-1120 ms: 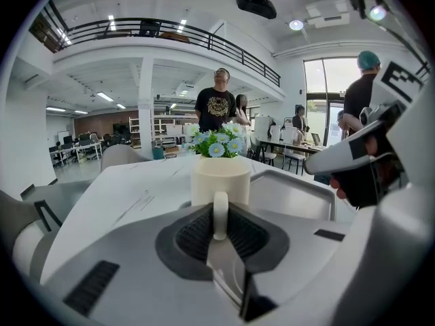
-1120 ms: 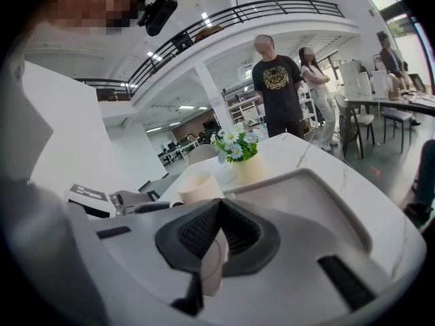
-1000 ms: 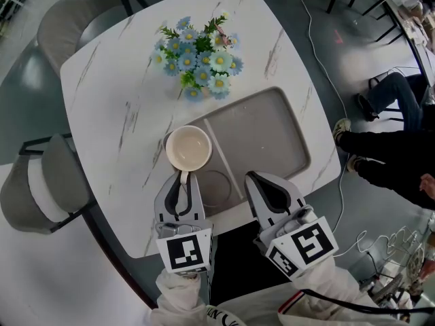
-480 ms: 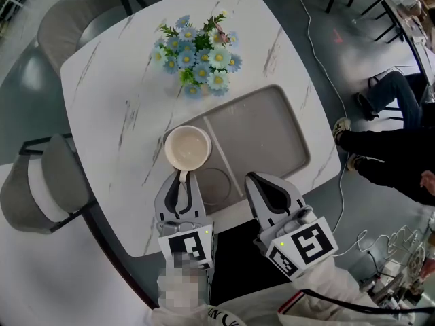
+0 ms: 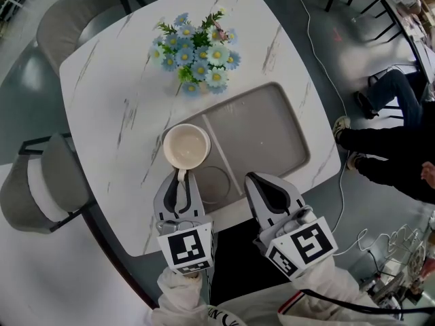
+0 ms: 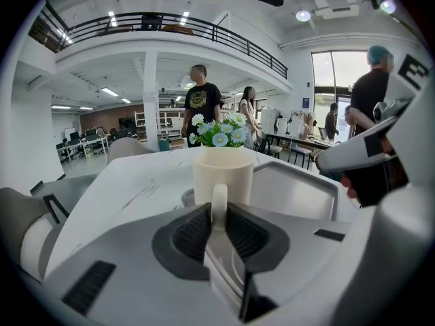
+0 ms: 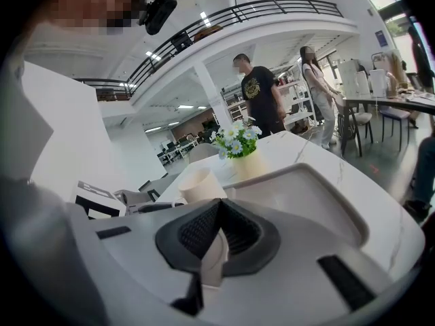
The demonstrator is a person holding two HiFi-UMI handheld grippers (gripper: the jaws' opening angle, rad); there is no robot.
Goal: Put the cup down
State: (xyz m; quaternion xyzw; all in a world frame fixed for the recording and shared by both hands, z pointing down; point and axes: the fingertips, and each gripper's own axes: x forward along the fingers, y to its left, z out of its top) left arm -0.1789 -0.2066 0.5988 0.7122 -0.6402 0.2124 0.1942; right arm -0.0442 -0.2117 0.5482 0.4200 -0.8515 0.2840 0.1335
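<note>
Left gripper (image 5: 180, 180) clamped on handle (image 6: 218, 202) of cream cup (image 5: 187, 147), jaws pinching it from both sides. Cup upright, mouth up, over left rim of grey tray (image 5: 272, 134) (resting or hovering: cannot tell). Right gripper (image 5: 259, 184) just beside, jaws together, nothing between. Blue flowers (image 5: 196, 51) beyond tray on white marble table (image 5: 102, 107).

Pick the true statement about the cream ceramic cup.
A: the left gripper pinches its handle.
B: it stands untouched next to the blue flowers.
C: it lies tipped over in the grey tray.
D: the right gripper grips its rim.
A: in the left gripper view the cream ceramic cup stands upright, with its loop handle clamped between the jaws of the left gripper.
</note>
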